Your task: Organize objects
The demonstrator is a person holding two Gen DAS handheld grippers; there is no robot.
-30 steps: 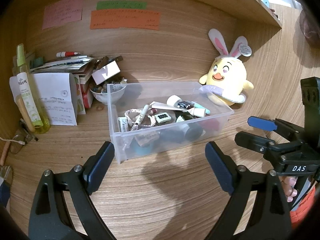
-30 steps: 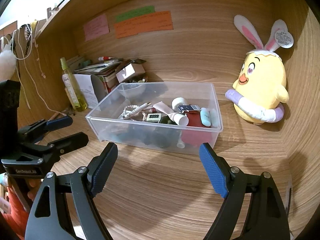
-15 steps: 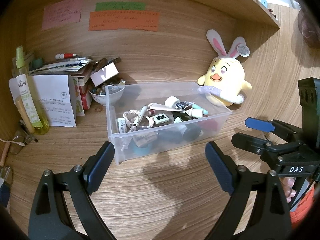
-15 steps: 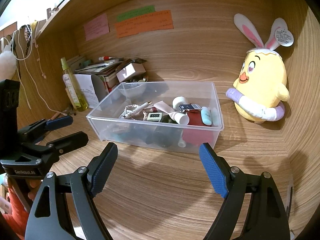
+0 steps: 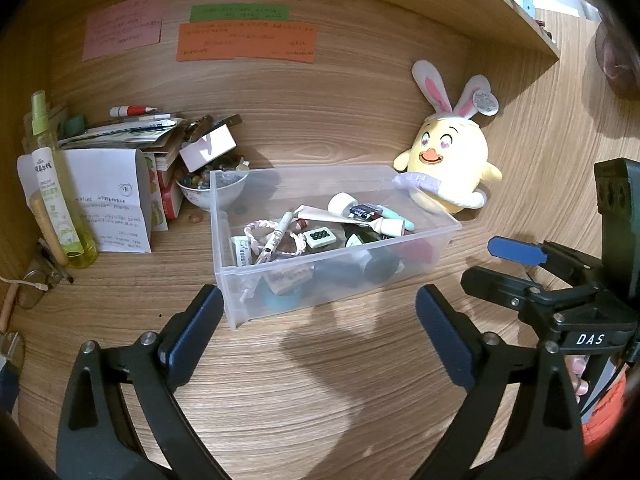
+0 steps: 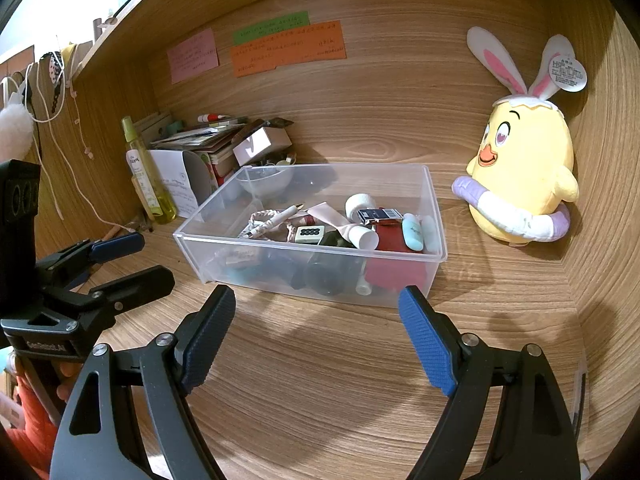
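A clear plastic bin [image 5: 452, 226] [image 6: 434, 208] stands on the wooden desk, holding several small items: a pen [image 5: 276, 234], a mahjong tile [image 5: 319, 237] [image 6: 308, 233], a white tube [image 6: 356, 232], a red case [image 6: 394, 236] and a mint eraser [image 6: 412, 232]. My left gripper [image 5: 316, 336] is open and empty, just in front of the bin. My right gripper [image 6: 316, 340] is open and empty, also short of the bin's front wall. Each gripper shows in the other's view: the right one [image 5: 516, 264], the left one [image 6: 124, 260].
A yellow chick plush [image 5: 450, 168] [image 6: 520, 184] with rabbit ears sits right of the bin. At the left stand a green spray bottle [image 5: 60, 200], a folded paper [image 5: 116, 200], stacked books [image 5: 160, 152] and a bowl of beads [image 5: 200, 188]. Sticky notes [image 5: 244, 40] hang on the back wall.
Both grippers have drawn back slightly from the bin; everything looks a little farther away. Nothing was grasped or moved.
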